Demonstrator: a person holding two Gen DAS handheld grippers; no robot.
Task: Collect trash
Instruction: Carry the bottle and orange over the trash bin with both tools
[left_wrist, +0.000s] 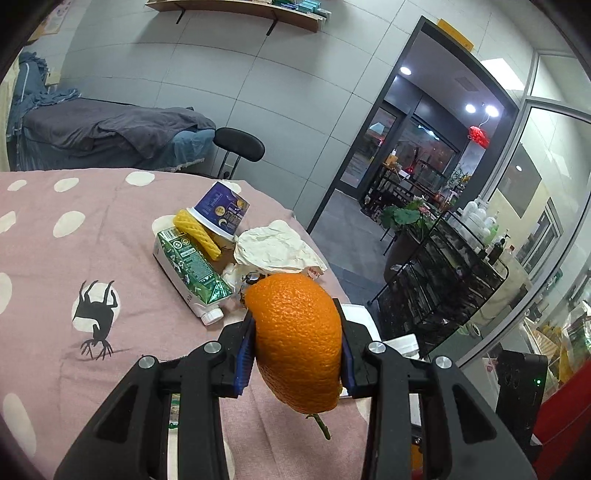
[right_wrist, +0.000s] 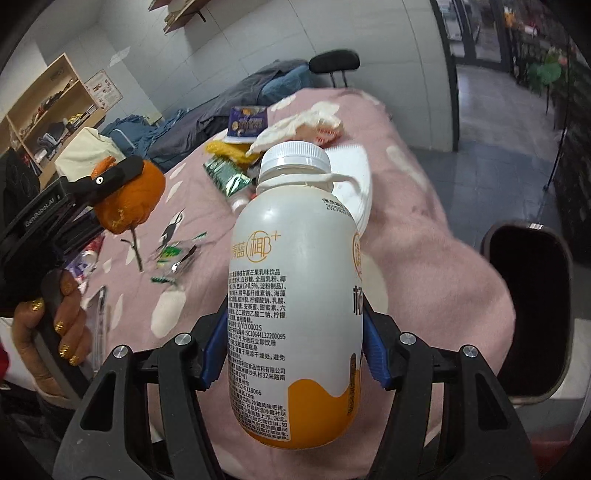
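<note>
Right wrist view: right gripper (right_wrist: 294, 354) jaws clamp a "0002S"-coded bottle (right_wrist: 295, 295); left gripper (left_wrist: 297, 349) jaws clamp an orange peel (left_wrist: 298, 343).

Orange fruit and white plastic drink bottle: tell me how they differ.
The orange fruit is a rough-skinned piece with a thin stem; the white plastic drink bottle is smooth, printed and capped. The left gripper holds the fruit; the right gripper holds the bottle. Both are clamped clear of the pink bedspread.

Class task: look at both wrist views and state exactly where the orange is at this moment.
The orange is clamped in the left gripper, held above the pink spotted cloth, just in front of the trash pile with the green carton.
</note>
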